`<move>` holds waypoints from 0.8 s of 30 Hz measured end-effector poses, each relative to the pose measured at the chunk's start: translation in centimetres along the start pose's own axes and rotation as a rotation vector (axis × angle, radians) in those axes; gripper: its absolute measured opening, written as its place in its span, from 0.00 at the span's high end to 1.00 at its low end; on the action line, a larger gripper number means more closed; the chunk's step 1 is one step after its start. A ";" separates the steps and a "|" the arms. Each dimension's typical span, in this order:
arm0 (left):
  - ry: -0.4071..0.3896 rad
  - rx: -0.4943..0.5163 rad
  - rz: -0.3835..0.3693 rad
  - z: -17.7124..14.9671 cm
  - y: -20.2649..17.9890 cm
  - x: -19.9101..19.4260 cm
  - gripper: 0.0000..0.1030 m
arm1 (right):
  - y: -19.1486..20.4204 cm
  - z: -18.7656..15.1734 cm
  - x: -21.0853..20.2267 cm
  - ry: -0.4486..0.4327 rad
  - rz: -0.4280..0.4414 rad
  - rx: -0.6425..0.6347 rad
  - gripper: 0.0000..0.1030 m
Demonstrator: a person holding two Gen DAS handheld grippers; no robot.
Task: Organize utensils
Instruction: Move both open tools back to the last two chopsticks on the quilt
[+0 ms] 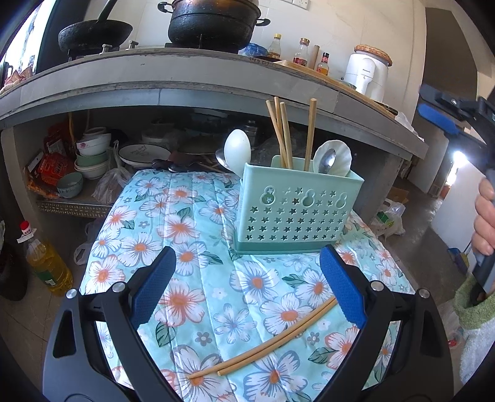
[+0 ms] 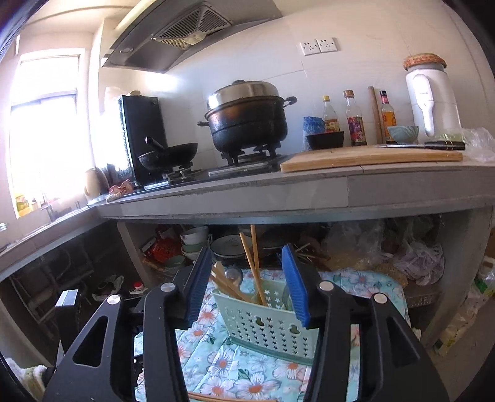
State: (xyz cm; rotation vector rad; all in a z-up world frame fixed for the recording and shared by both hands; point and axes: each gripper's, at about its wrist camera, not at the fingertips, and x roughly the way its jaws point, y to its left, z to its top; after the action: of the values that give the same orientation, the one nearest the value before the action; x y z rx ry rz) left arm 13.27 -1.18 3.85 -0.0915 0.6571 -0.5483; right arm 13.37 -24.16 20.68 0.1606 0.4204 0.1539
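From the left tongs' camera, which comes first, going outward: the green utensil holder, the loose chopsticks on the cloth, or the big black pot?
1. Loose chopsticks: on the floral cloth, between the left tongs.
2. Green utensil holder: standing farther back, slightly right.
3. Big black pot: farthest, up on the counter.

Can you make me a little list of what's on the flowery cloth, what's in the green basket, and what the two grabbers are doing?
surface: flowery cloth
holder: green basket with star holes, standing upright on the cloth
in the basket: four chopsticks, a white spoon, a metal spoon
still loose: two chopsticks lying side by side on the cloth
left gripper: open, empty, over the loose pair
right gripper: open, nothing between its fingers, basket seen behind them
left to do: loose pair not yet in the basket
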 end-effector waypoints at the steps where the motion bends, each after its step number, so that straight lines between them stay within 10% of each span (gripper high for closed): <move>1: 0.003 0.008 0.006 0.0 -0.2 0.0 0.13 | -0.3 -0.5 -0.3 0.014 -0.005 0.017 0.49; 14: 0.138 0.248 0.179 -2.7 -3.9 2.5 0.13 | -5.6 -13.4 0.8 0.442 -0.139 0.371 0.38; 24: 0.207 0.361 0.247 -4.6 -5.9 4.6 0.13 | -6.0 -18.8 1.3 0.560 -0.164 0.446 0.35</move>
State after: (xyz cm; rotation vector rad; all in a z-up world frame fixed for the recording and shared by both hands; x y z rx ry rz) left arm 10.82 -8.14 -0.92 0.3853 0.7482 -0.4322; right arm 7.35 -27.48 2.12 0.5254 1.0219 -0.0647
